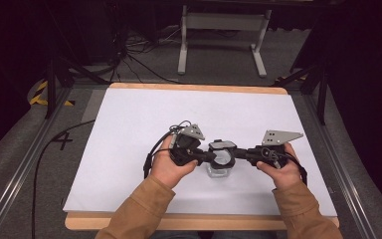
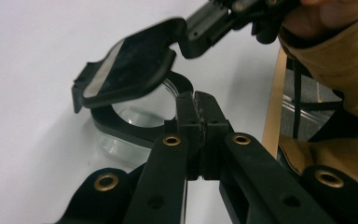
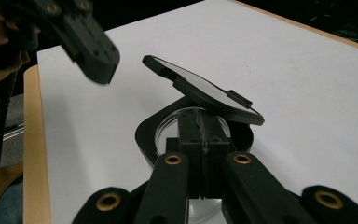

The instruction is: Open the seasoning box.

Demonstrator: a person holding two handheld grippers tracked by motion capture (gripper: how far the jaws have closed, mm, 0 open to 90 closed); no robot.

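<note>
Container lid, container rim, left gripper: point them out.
lid point(image 3: 205, 91), right gripper view, its pale top panel.
container point(image 3: 144, 135), right gripper view, its black rim's corner.
left gripper point(image 2: 199, 109), left gripper view, between the shut jaw tips.

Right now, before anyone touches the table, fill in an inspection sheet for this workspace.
Surface: white sheet on a wooden board, clean.
Job's things: clear tub with black rim; lid raised, tilted.
Clutter: nothing seen.
Grippers: left gripper shut, holding nothing; right gripper shut on the lid's edge.
Cables: black cable loops by the left hand; loose wires on the floor.
Surroundings: grey floor, white stand, striped tape.
</note>
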